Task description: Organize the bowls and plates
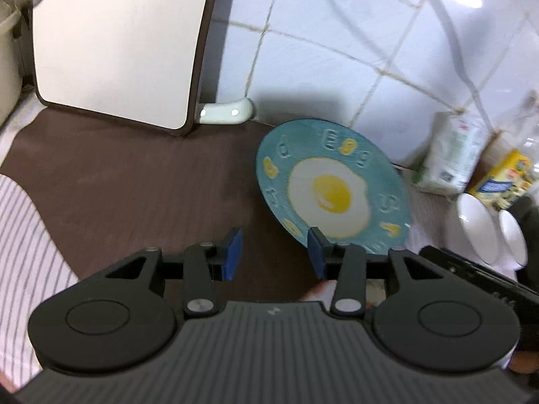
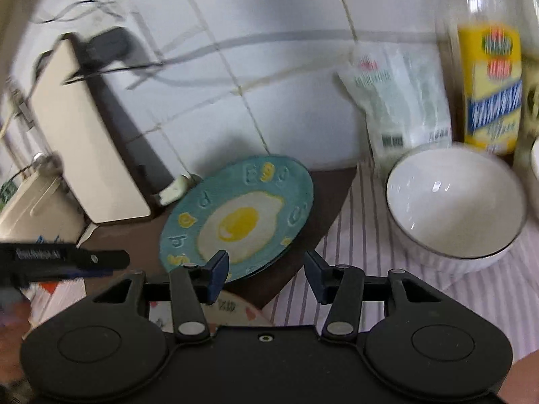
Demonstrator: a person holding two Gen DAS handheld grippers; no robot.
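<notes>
A teal plate with a fried-egg picture (image 1: 331, 187) lies on the brown mat (image 1: 134, 181), right of my left gripper (image 1: 276, 252), which is open and empty; its right pad (image 1: 316, 252) is near the plate's front rim. In the right wrist view the same plate (image 2: 235, 219) lies ahead and left of my right gripper (image 2: 266, 274), also open and empty. A white bowl (image 2: 454, 202) stands on the striped cloth (image 2: 353, 252) to the right. Two white bowls (image 1: 478, 225) show at the left view's right edge. A patterned plate (image 2: 235, 309) lies partly hidden under the right gripper.
A cream appliance (image 1: 118, 40) stands at the back left against the tiled wall (image 1: 337, 50). A white packet (image 2: 401, 101) and a yellow-labelled bottle (image 2: 492, 84) stand at the back right. The left gripper's black body (image 2: 64, 259) reaches in from the left in the right wrist view.
</notes>
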